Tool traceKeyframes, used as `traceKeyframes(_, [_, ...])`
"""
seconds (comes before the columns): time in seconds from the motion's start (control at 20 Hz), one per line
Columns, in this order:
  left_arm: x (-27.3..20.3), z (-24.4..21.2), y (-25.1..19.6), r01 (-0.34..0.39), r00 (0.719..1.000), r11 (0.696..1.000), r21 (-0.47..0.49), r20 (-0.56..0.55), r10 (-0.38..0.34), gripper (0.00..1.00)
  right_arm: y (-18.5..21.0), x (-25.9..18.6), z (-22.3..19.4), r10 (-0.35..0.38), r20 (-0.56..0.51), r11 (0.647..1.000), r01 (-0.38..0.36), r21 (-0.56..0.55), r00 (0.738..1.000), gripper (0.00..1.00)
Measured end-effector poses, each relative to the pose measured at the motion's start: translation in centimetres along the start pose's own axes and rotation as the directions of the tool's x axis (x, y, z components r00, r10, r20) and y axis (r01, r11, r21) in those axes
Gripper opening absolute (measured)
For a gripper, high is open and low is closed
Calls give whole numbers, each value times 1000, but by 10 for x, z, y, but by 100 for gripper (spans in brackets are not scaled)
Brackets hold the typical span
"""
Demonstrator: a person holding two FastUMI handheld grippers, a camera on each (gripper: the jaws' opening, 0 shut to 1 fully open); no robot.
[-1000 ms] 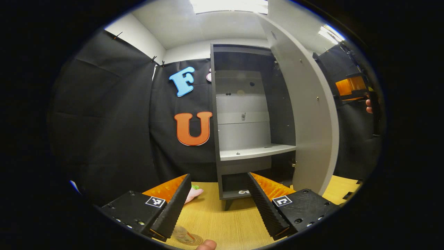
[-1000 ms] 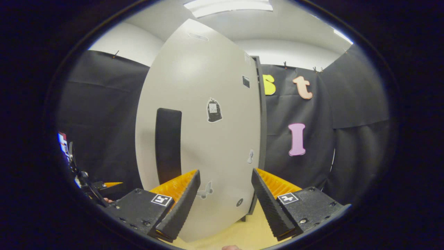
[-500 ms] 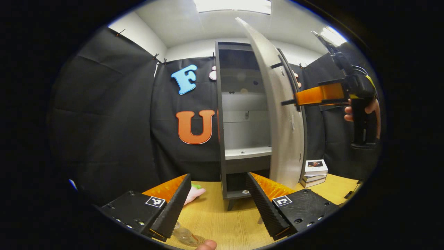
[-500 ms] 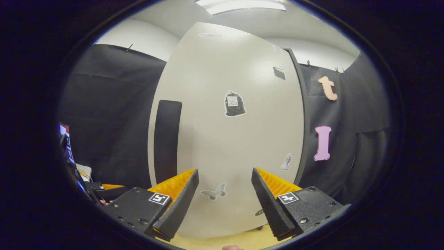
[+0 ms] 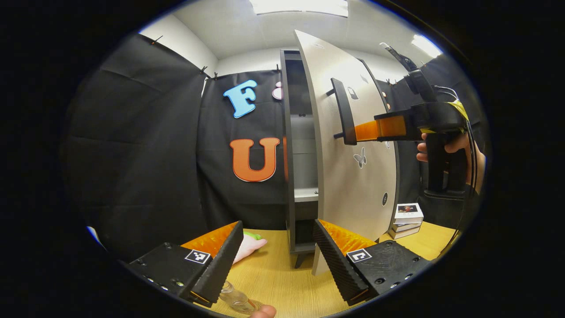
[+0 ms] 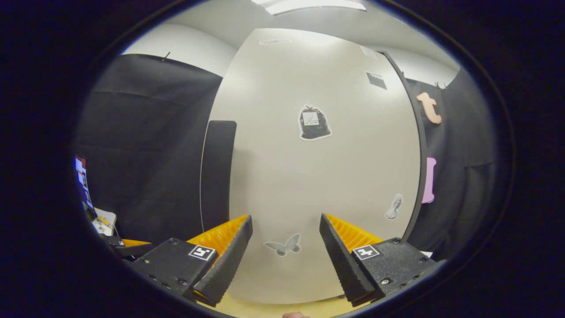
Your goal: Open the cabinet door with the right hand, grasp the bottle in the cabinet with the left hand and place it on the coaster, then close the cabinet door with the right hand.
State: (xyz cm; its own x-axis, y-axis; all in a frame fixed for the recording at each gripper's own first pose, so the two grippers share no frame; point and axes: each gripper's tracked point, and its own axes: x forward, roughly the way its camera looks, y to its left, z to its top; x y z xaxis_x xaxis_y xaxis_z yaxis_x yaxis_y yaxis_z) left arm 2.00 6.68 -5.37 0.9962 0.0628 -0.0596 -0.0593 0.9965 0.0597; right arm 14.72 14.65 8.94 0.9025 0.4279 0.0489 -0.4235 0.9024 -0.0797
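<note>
Your tall grey cabinet (image 5: 289, 145) stands nearly shut, its pale sticker-dotted door (image 6: 318, 168) being pushed home by the right gripper (image 6: 286, 247), jaws spread and empty against the panel beside the black bar handle (image 5: 343, 110). Press on until the door seats. The clear glass bottle (image 5: 234, 299) sits on the round coaster (image 5: 252, 304) below the left gripper (image 5: 278, 254), which is likewise released.
</note>
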Motion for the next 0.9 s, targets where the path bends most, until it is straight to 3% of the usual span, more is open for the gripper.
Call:
traceKeyframes(0.7, [-4,16,-13,12,999,1000,10,44,-13,96,-18,-81,-26,-52,1,997,52,60,999,99])
traceKeyframes(0.9, [-9,23,-17,9,998,1000,13,55,-10,96,-47,-120,-40,-143,-7,986,143,89,990,99])
